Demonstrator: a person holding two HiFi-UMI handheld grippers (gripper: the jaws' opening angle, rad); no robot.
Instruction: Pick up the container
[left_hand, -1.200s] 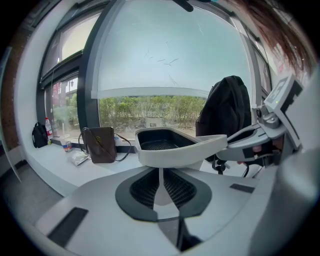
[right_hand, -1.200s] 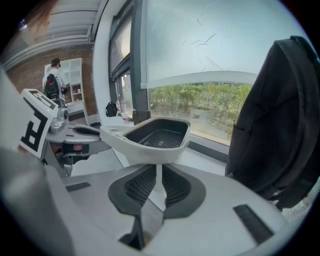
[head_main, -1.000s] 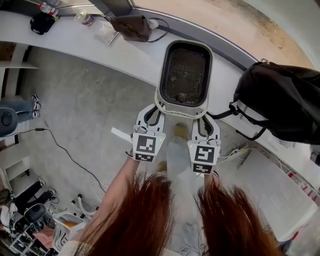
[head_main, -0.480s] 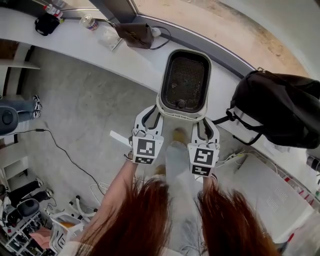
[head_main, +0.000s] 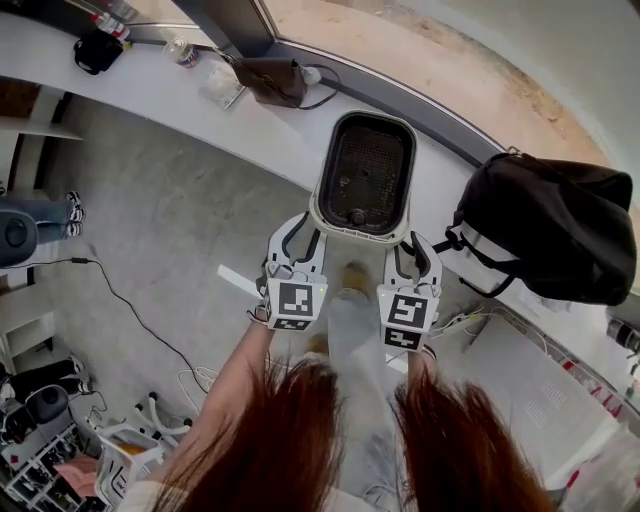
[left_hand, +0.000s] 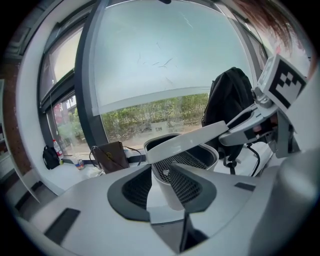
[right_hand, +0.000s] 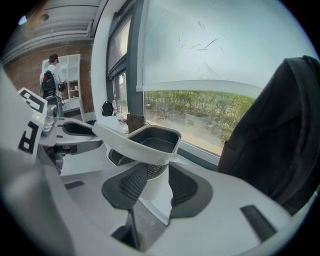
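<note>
Jaws just opened on left gripper (head_main: 300, 232), right gripper (head_main: 412, 250) — mesh-floored white plastic container (head_main: 365, 120) rim between.

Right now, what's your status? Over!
Left gripper, right gripper: jaws just opened around container rim, not gripping. Container on ledge. Backpack beside it, not blocking.

Container (head_main: 363, 175) stands on the counter (head_main: 270, 125), backpack (head_main: 545, 230) to its right

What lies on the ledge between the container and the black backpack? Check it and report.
Nothing separate lies there. The head view shows only bare white ledge between the container and the backpack.
</note>
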